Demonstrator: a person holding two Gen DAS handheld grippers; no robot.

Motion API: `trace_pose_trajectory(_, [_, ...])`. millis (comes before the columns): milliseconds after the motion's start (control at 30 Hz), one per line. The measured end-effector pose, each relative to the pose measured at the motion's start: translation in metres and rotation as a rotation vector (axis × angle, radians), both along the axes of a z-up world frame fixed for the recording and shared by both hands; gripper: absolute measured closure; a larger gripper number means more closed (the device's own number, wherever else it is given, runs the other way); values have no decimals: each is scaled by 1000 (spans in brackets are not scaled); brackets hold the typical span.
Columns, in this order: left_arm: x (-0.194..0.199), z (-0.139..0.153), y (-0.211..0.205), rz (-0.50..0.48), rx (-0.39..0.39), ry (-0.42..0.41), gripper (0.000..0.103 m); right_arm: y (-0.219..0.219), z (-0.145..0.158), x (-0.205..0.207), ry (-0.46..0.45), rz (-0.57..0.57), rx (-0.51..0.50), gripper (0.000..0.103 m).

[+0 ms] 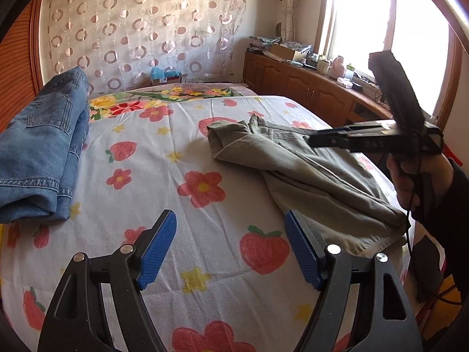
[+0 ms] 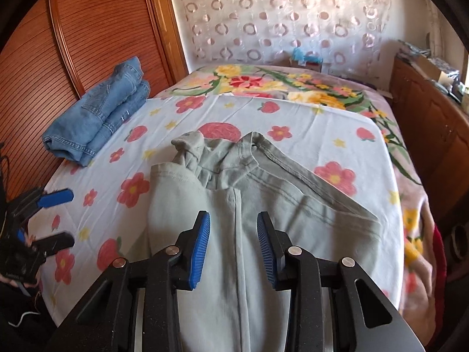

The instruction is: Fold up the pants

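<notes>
Grey-green pants [image 2: 234, 193] lie crumpled on the flowered bed sheet [image 2: 337, 123], waistband bunched at the far end. In the left wrist view the pants [image 1: 307, 173] lie on the right of the bed. My right gripper [image 2: 233, 249] hovers just above them, its blue pads a little apart with nothing pinched between them. A hand holds that right gripper [image 1: 315, 140] over the pants. My left gripper [image 1: 230, 249] stands wide open over bare sheet to the left of the pants, holding nothing. From the right wrist the left gripper [image 2: 63, 220] shows at the bed's left edge.
Folded blue jeans [image 1: 41, 146] rest at the bed's far left, next to a wooden slatted wardrobe [image 2: 88, 29]. A wooden cabinet [image 1: 307, 88] cluttered with boxes runs under the window on the right. A floral blanket [image 2: 263, 82] covers the far end.
</notes>
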State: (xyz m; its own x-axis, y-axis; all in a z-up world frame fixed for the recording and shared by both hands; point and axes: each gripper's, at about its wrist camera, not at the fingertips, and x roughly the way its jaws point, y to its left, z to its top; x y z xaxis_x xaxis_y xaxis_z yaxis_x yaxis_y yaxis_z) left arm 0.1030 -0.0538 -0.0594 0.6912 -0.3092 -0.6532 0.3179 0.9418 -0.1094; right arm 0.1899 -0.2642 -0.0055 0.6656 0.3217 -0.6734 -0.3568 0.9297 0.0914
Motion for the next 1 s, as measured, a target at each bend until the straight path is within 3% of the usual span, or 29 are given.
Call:
trace_pose_trajectory(133, [-1, -3, 0, -2, 9, 9, 26, 7, -3, 23, 40, 31, 0, 76])
trace_pose_trajectory(400, [-5, -8, 1, -8, 23, 29, 26, 27, -13, 53, 88, 38, -57, 77])
trace_pose_trajectory(500, [-7, -8, 1, -7, 19, 30, 26, 32, -19, 55, 97, 41, -69, 89])
trace_pose_trajectory(567, [-7, -9, 2, -7, 20, 32, 26, 34, -18, 54, 89, 54, -65, 95])
trace_pose_trajectory(700, [-7, -9, 1, -7, 21, 36, 26, 31, -5, 40, 6, 56, -55, 97])
trace_pose_trajectory(1000, [-10, -10, -1, -16, 28, 37, 26, 3, 19, 25, -89, -66, -82, 97])
